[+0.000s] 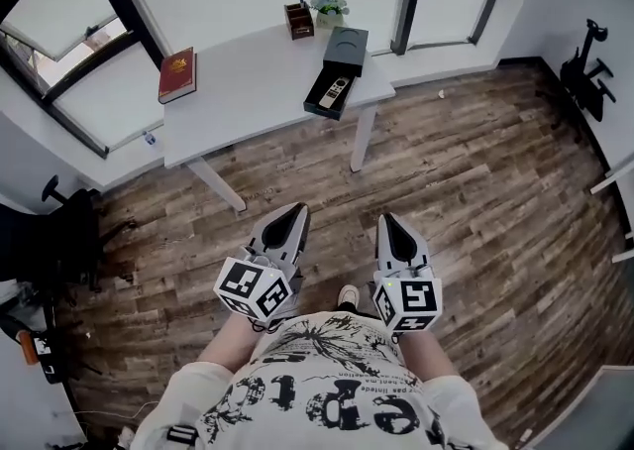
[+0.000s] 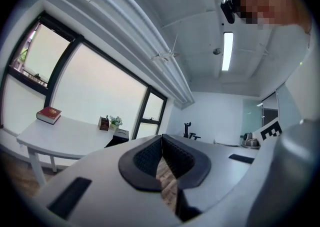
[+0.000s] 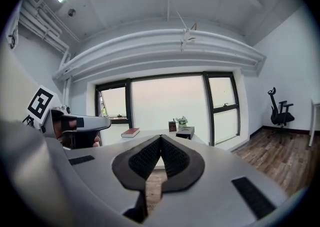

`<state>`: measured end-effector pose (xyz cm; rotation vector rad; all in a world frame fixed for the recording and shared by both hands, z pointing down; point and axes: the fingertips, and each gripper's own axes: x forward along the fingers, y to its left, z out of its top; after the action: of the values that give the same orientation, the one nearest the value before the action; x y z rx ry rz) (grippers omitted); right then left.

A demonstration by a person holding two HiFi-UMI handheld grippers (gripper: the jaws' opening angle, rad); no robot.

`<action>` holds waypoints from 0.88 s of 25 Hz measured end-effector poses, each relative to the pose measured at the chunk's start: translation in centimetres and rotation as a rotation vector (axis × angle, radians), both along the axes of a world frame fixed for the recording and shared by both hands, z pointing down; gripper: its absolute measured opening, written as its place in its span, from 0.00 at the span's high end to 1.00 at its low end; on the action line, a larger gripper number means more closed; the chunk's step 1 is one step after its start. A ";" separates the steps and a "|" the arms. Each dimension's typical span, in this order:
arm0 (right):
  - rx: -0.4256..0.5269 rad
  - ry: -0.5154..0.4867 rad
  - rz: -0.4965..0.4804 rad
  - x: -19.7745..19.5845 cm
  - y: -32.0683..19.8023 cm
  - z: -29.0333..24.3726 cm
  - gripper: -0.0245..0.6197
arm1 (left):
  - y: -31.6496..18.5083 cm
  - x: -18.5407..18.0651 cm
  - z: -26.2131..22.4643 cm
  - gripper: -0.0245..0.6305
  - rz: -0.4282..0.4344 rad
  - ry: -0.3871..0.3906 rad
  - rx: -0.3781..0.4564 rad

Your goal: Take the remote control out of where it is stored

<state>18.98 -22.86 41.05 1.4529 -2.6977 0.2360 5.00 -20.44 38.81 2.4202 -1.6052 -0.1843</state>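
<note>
The remote control point(image 1: 337, 88) lies in an open black box point(image 1: 324, 99) at the right end of a white table point(image 1: 253, 81). The box's lid point(image 1: 346, 49) rests just behind it. Both grippers are held in front of the person's body over the wood floor, well short of the table. My left gripper point(image 1: 298, 208) is shut with nothing between its pads point(image 2: 150, 156). My right gripper point(image 1: 385, 218) is shut and empty too, its pads point(image 3: 172, 155) meeting at the tip. The right gripper view shows the box point(image 3: 185, 132) far ahead on the table.
A red book point(image 1: 176, 74) lies at the table's left end. A brown pen holder point(image 1: 298, 19) and a small potted plant point(image 1: 329, 4) stand at its back edge. Windows line the wall behind. A black office chair point(image 1: 586, 71) stands far right, another chair point(image 1: 54, 230) at left.
</note>
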 end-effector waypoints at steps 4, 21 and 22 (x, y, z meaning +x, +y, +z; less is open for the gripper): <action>-0.024 -0.002 -0.006 2.5 -4.8 0.4 0.96 | -5.1 2.7 0.6 0.95 -0.018 -0.003 -0.014; -0.125 0.060 0.015 -2.5 -24.0 4.1 0.96 | -26.1 -3.8 5.1 0.95 -0.069 0.002 -0.158; -0.121 0.069 0.023 -3.1 -25.7 3.8 0.96 | -28.0 -4.4 5.4 0.95 -0.070 0.007 -0.173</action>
<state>15.92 -48.56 44.86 1.4315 -2.5655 0.3376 0.60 -48.44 44.21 2.2335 -1.6317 -0.0631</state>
